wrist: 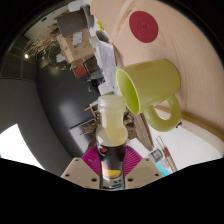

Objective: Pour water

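Gripper [112,168] fingers clamped on small clear bottle [111,135] holding yellowish liquid, white cap end ahead. Bottle tilted toward yellow-green mug [150,90], mouth just beside mug rim. Mug rests on pale round table [190,40] bearing red disc [144,25]. Risk: mouth short of rim, so liquid spills onto table; excess tilt surges.
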{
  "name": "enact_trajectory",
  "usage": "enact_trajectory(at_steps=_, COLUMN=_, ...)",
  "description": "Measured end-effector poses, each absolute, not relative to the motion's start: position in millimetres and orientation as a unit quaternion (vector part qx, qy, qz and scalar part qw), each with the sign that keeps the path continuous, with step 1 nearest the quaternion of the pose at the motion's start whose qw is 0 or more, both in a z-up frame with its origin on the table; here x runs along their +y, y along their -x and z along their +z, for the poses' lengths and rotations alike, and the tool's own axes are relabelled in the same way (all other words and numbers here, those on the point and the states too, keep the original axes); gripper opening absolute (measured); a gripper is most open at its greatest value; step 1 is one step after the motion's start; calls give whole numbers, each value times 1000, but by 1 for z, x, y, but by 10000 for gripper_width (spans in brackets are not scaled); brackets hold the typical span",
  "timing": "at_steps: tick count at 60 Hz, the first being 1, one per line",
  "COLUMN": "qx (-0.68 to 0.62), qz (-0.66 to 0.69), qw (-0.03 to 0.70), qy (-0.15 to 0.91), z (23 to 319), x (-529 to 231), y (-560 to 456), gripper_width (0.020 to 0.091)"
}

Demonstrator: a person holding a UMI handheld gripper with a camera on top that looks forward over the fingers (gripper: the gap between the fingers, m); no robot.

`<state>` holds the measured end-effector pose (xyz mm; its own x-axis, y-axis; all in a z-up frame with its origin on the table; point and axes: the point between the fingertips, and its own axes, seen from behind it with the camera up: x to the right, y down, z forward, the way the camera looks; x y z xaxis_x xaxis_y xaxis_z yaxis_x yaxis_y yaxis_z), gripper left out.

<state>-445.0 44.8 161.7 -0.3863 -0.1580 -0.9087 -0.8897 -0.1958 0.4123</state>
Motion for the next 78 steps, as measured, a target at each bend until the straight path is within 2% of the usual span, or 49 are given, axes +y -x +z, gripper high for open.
enact_trajectory(at_steps=6, qx=547, qz=614, qw=300, qy=483, z=167, x=43, y=448, gripper_width=240)
enact_trajectory(at_steps=12, qx=501, qz=594, qw=342, qy=528, z=190, x=39, y=446, gripper_width=238)
enact_trajectory(at_steps=18, qx=422, qz=554, qw=424, qy=578, z=233, x=31, y=426, gripper_width=240)
enact_trajectory(at_steps=27, qx=273, qz=416, qw=581, qy=644, z=300, x=19, y=365, gripper_width=240)
enact_trajectory(at_steps=36, qx=183, qz=248, qw=656, qy=688, z=306, x=21, y=294, gripper_width=241)
enact_trajectory(at_steps=42, qx=130, qz=131, qw=670, qy=719, z=282, x=23, y=250, gripper_width=241)
enact_trajectory(at_steps=46, qx=96, qz=62, qw=663, qy=740, z=253, x=23, y=224, gripper_width=242)
enact_trajectory(at_steps=51, qx=59, qz=8, qw=640, qy=766, z=201, x=24, y=211, gripper_width=242)
enact_trajectory(at_steps=61, qx=33, qz=-28, qw=592, qy=805, z=119, x=23, y=204, gripper_width=241)
enact_trajectory(at_steps=71, qx=35, qz=-36, qw=570, qy=820, z=74, x=24, y=200, gripper_width=243)
enact_trajectory(at_steps=78, qx=36, qz=-39, qw=567, qy=822, z=58, x=22, y=199, gripper_width=246)
